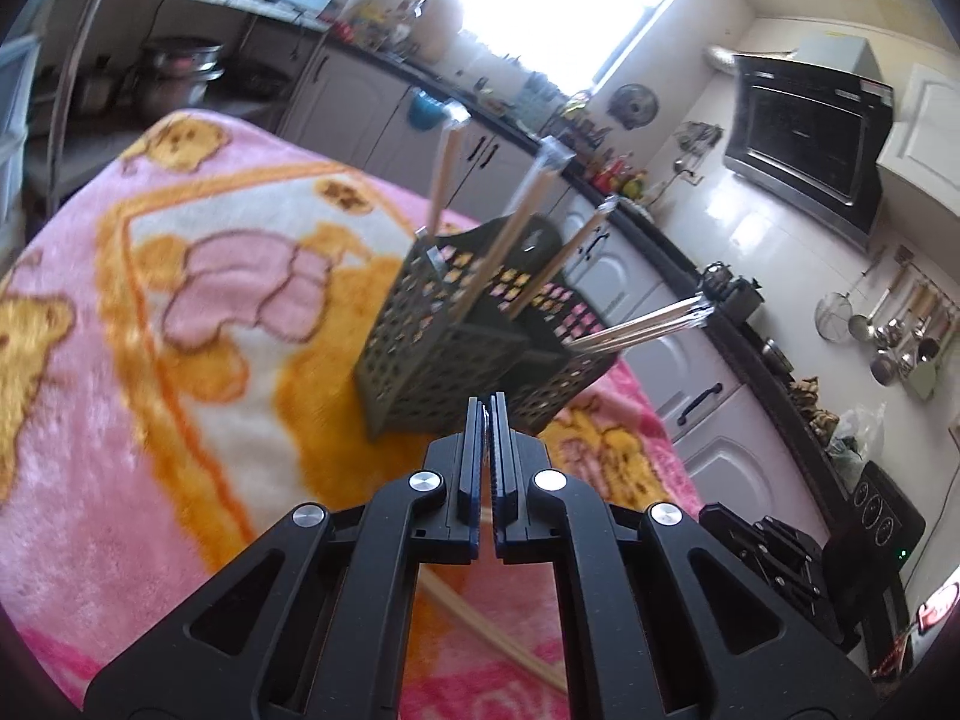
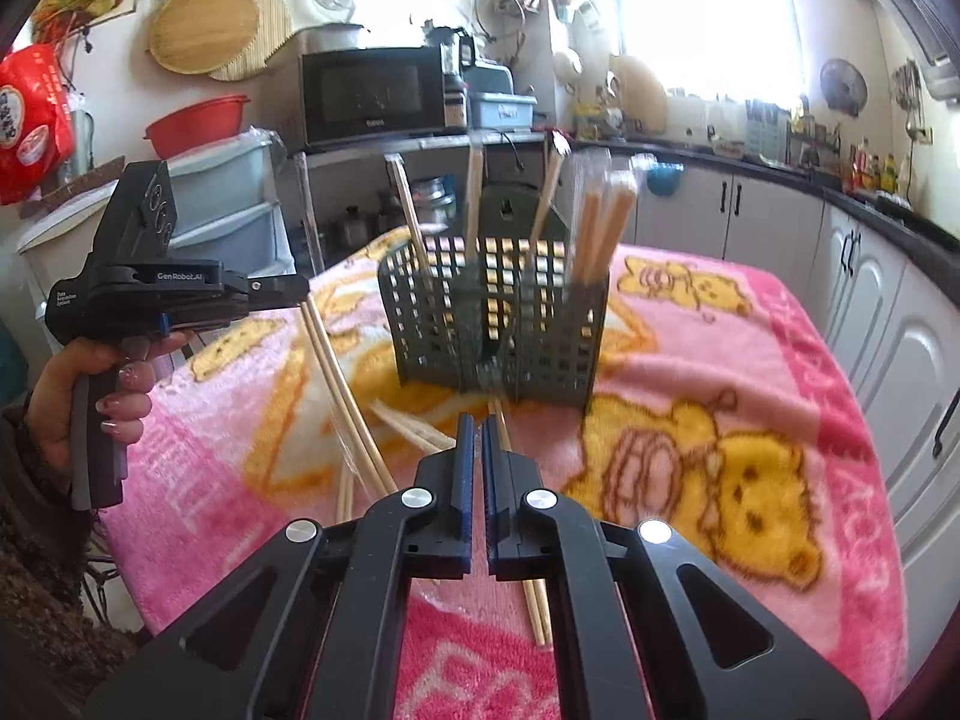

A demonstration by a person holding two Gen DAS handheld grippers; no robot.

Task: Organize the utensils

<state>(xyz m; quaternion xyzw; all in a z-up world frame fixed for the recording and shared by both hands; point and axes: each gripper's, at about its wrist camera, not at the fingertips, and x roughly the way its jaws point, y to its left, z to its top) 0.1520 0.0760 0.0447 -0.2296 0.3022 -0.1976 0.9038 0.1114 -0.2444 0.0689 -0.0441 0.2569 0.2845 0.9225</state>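
A dark green plastic utensil caddy (image 2: 492,324) with square-holed lattice walls stands upright on a table draped in a plush pink and orange cartoon-bear blanket (image 2: 720,360). Several pairs of wooden chopsticks in clear sleeves (image 2: 606,222) already lean out of its compartments at different angles.

The right gripper (image 2: 482,426) hovers above the blanket, its 2 blue-padded jaws pressed almost together with nothing visibly between them. The left gripper (image 1: 487,405) is likewise closed and looks empty. In the right wrist view, the left gripper's black body sits at the far left, held by a hand (image 2: 90,402).

Loose chopsticks (image 2: 342,372) remain on the blanket. They are slim, pale wooden sticks, some sleeved. One pair lies below and left of the right gripper's fingertips, between the 2 grippers, its long axis running diagonally from the caddy's left side toward the table's near edge. Another pair (image 2: 534,606) passes under the right jaws, pointing at the caddy. The right gripper seems nearer to both, so a pickup likely means dropping down, opening, and turning the jaws across the sticks.
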